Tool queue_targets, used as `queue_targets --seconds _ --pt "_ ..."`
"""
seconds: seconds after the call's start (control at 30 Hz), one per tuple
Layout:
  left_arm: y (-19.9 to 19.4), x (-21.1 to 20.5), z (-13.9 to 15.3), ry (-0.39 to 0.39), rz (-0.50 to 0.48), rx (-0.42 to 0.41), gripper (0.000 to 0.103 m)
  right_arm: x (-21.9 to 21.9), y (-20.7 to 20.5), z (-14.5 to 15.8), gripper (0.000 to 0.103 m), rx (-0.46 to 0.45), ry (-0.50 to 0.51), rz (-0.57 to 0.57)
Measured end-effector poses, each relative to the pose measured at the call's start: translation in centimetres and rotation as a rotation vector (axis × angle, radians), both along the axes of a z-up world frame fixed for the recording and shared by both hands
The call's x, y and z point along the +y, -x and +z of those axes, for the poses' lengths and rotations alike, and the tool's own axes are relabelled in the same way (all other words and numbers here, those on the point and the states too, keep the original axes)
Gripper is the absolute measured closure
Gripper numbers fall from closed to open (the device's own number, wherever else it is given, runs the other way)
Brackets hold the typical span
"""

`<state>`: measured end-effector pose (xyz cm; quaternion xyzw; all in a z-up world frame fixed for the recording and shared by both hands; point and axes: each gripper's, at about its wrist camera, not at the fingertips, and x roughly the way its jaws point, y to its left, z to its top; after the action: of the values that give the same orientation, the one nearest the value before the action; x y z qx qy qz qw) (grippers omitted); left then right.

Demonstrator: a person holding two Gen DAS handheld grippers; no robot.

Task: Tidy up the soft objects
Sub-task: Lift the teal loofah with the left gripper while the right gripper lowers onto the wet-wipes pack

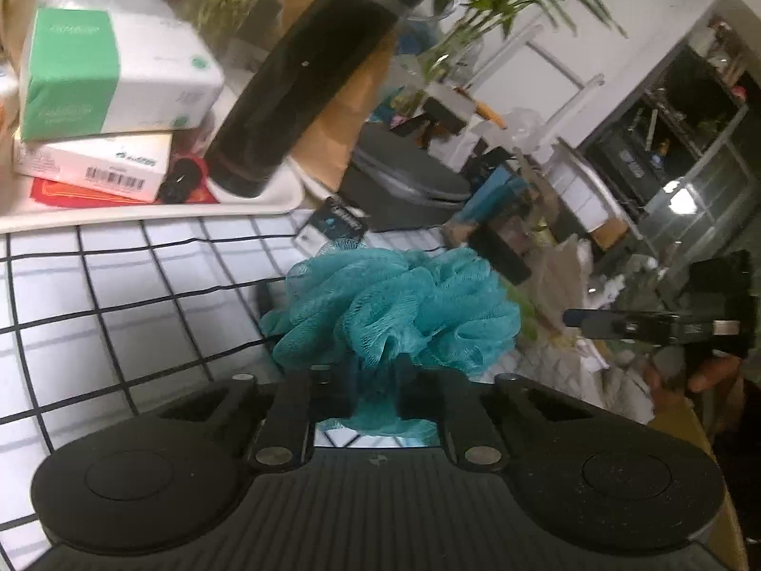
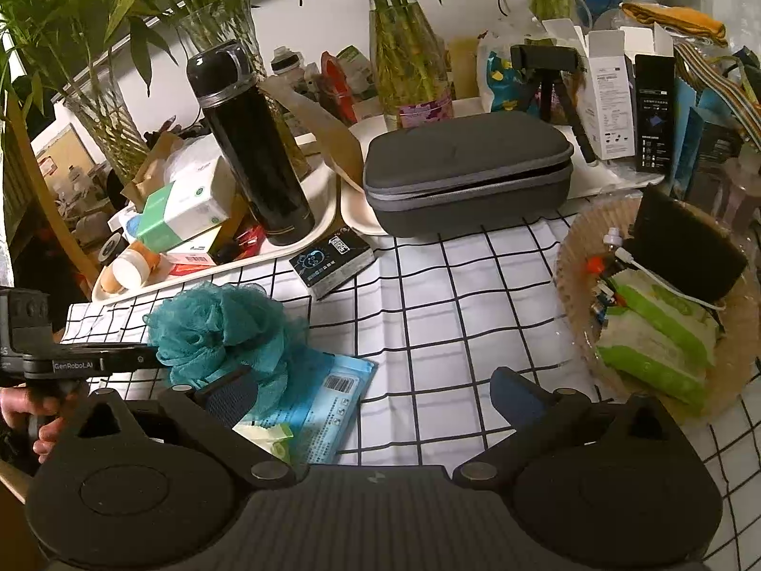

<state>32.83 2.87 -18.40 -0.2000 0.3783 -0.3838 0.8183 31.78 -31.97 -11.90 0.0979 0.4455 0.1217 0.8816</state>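
Note:
A teal mesh bath pouf (image 1: 404, 304) sits between the jaws of my left gripper (image 1: 375, 380), which is shut on it above the checkered cloth (image 1: 119, 295). In the right wrist view the pouf (image 2: 223, 328) is at the left, with the left gripper (image 2: 147, 357) reaching in from the left edge. My right gripper (image 2: 375, 395) is open and empty, low over the cloth (image 2: 452, 314). A blue wet-wipe packet (image 2: 323, 399) lies flat beside the pouf, near my right gripper's left finger. A woven basket (image 2: 585, 257) at the right holds green-white wipe packs (image 2: 661, 333) and a black sponge (image 2: 685, 247).
A white tray (image 2: 314, 219) at the back left carries a black thermos (image 2: 252, 147), green-white boxes (image 2: 185, 209) and clutter. A grey zip case (image 2: 466, 176) sits behind the cloth, a small black box (image 2: 333, 257) in front of it. Vases with bamboo stand along the back.

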Motion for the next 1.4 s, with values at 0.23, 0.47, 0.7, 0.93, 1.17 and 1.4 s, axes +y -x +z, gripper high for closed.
queue_targets --seconds 0.23,0.47,0.7,0.93,1.17,1.4 --pt "2.0 0.1 2.3 -0.058 0.019 -0.042 0.094 0.4 0.1 0.1 0.0 -0.026 0.031 0.009" --pt "5.4 0.8 4.8 -0.238 0.097 -0.124 0.094 1.3 -0.2 -0.3 0.0 -0.028 0.036 0.067" --pt "7.5 2.7 5.3 -0.398 0.264 -0.109 0.094 2.4 -0.9 -1.5 0.0 0.018 0.046 0.13" --pt "8.2 5.1 6.2 -0.396 0.408 -0.103 0.094 3.4 -2.5 -3.2 0.012 0.124 -0.008 0.246" --pt "8.1 4.9 5.7 -0.398 0.388 -0.099 0.094 5.0 -3.9 -5.1 0.018 0.283 -0.151 0.429" --pt "8.3 5.0 5.7 -0.377 0.381 -0.102 0.094 7.2 -3.7 -7.0 0.038 0.34 -0.084 0.537"
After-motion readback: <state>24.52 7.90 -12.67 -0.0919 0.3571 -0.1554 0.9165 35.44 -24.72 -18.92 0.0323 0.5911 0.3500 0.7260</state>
